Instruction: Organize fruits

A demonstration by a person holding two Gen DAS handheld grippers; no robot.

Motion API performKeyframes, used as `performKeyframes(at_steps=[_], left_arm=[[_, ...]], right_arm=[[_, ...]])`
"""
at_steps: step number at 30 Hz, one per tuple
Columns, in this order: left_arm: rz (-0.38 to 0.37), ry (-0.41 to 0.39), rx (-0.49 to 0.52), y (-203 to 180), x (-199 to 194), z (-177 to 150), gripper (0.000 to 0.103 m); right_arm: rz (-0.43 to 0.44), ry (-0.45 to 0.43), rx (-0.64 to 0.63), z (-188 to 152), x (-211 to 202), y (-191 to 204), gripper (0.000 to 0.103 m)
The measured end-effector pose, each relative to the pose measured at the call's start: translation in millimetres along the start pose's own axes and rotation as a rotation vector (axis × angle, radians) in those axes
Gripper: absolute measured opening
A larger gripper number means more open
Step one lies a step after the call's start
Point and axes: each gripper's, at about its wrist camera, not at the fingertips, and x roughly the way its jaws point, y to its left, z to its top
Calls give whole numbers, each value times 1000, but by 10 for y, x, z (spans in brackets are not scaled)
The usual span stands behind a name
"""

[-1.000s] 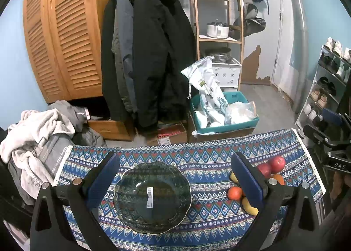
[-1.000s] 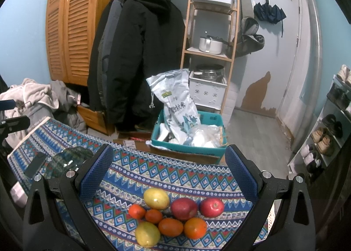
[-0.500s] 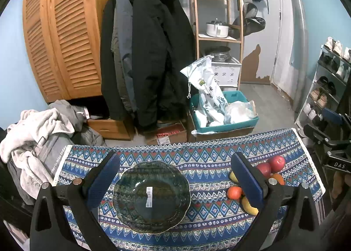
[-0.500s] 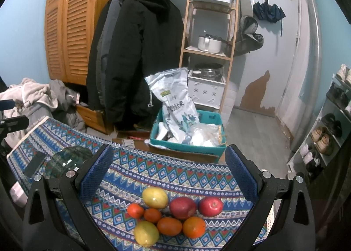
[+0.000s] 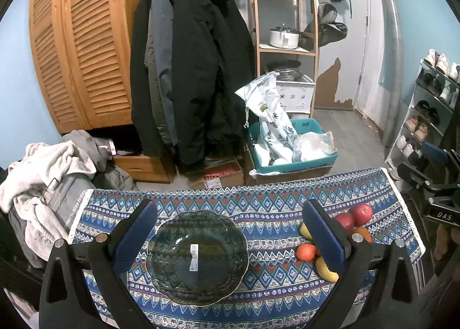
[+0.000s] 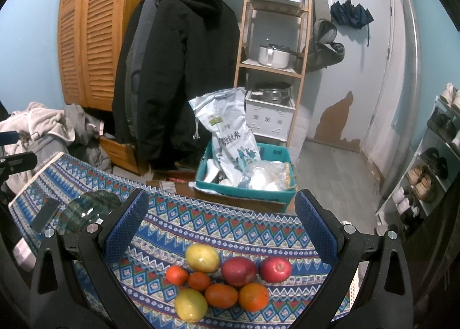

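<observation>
Both grippers hung released and empty above the counter, the right gripper (image 6: 220, 224) over a tight cluster of yellow, red and orange fruits (image 6: 227, 278) on the blue patterned cloth (image 6: 230, 222), the left gripper (image 5: 228, 231) framing the dark green scalloped glass plate (image 5: 172, 268) well to the left. A good first pick looked to be the red apple (image 6: 275, 269) at the far right edge, where neighbours crowded least; lowering squarely would avoid nudging the round fruits into rolling.

Empty dark glass plate (image 5: 198, 257), eight or so clustered fruits (image 6: 224, 280) well apart on cloth
</observation>
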Motion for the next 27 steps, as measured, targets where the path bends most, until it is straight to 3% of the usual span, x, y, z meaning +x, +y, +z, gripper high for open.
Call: performKeyframes(at_steps=[5,14,27], left_arm=[[-3,1,2,-29,3,-26,102],[-2,-1,2,-27,1,-26,102],[-29,58,16,-108,183,-38,102]], right_arm=[[-9,16,-5,-54,10,-41,100],[13,-30,32,-39,5,-41,100],[27,43,96,-123,110,-231,100]])
